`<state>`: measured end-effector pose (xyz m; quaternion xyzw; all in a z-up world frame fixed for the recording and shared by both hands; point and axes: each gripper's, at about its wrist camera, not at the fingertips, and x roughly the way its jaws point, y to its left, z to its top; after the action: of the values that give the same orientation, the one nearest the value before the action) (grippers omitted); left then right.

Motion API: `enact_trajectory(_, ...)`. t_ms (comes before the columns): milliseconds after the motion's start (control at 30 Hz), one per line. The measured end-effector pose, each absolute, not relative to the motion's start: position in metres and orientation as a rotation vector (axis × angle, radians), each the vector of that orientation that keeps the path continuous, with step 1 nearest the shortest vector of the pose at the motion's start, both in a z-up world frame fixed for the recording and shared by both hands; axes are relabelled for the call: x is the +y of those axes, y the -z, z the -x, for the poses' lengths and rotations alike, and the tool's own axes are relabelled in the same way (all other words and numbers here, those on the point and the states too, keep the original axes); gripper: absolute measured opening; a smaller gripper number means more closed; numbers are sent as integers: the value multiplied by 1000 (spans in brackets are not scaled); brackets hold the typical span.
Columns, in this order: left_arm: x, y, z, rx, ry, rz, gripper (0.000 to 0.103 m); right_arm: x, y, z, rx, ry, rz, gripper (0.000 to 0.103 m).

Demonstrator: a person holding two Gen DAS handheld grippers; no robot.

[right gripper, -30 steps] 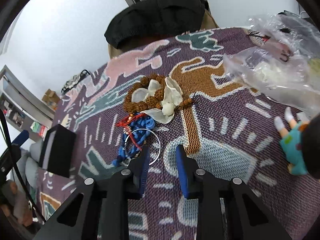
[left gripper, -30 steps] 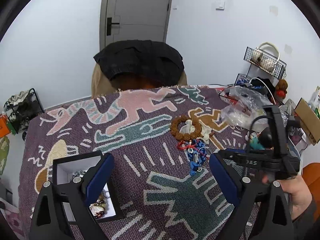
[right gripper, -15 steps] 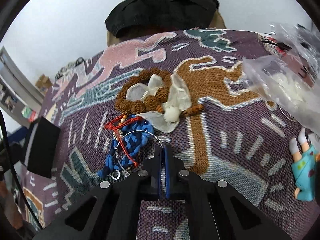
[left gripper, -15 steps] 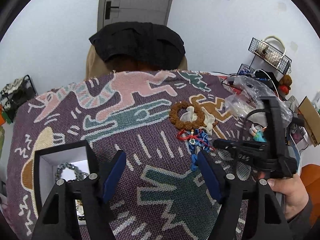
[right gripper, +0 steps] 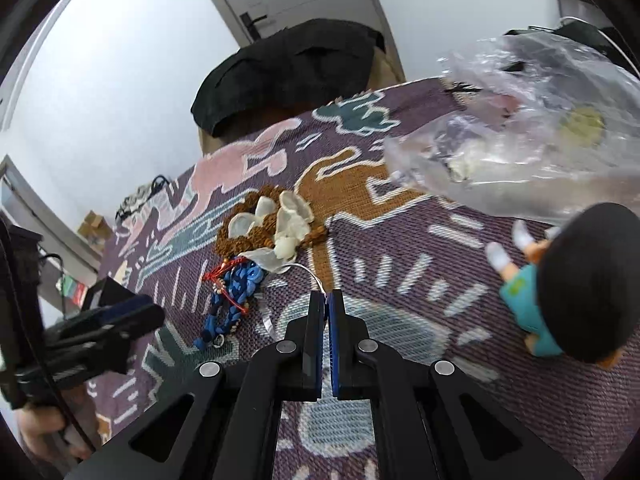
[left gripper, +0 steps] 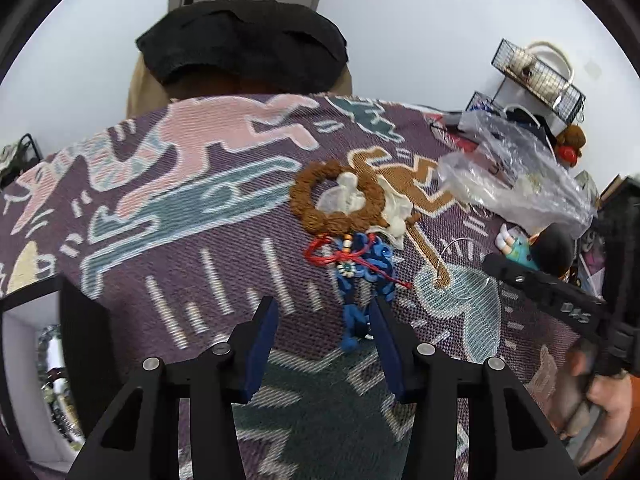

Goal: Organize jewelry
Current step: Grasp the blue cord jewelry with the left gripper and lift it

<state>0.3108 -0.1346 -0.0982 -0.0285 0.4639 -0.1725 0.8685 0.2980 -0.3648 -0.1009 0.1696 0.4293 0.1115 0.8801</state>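
A pile of jewelry lies mid-cloth: a brown bead bracelet [left gripper: 332, 196] around white shells, and a blue braided cord [left gripper: 360, 280] with red string. My left gripper [left gripper: 324, 320] is open, its right finger at the cord's near end. My right gripper [right gripper: 327, 300] is shut on a thin silver wire bangle [right gripper: 308, 274], lifted off the pile to the right; the bangle also shows in the left wrist view [left gripper: 448, 256]. A black jewelry box [left gripper: 36, 344] with a white lining holds chains at the left edge.
A patterned purple cloth [left gripper: 200, 240] covers the table. A crumpled clear plastic bag [right gripper: 520, 152] and a small doll [right gripper: 560, 280] lie at the right. A chair with a black jacket [left gripper: 244, 44] stands behind the table. Wire racks hang on the right wall.
My right gripper closed on the silver bangle and pulled it right, away from the blue cord. My left gripper moved from the box toward the pile and narrowed its opening.
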Motion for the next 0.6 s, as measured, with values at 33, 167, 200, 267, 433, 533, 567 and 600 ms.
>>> enact_trajectory(33, -140, 102, -314, 977, 361, 50, 49, -369, 99, -295, 886, -230, -365, 3)
enact_trajectory(167, -150, 113, -323, 1002, 362, 45, 44, -382, 95, -280, 852, -223, -398, 3)
enact_trajectory(200, -153, 116, -325, 1010, 357, 36, 43, -383, 94, -278, 849, -222, -398, 3)
enact_trajectory(267, -156, 121, -329, 1021, 351, 33, 42, -385, 94, -274, 845, -224, -400, 3)
enact_trajectory(433, -166, 127, -329, 1016, 345, -8, 32, -385, 97, -270, 840, -239, -414, 3)
enact_trajectory(533, -170, 128, -327, 1009, 340, -44, 9, -379, 97, -268, 834, -263, -419, 3)
enact_trajectory(567, -170, 128, -327, 1011, 342, -48, 8, -376, 95, -268, 832, -272, -420, 3)
enact_trajectory(600, -169, 127, -326, 1012, 342, -47, 7, -375, 95, -268, 831, -277, -421, 3)
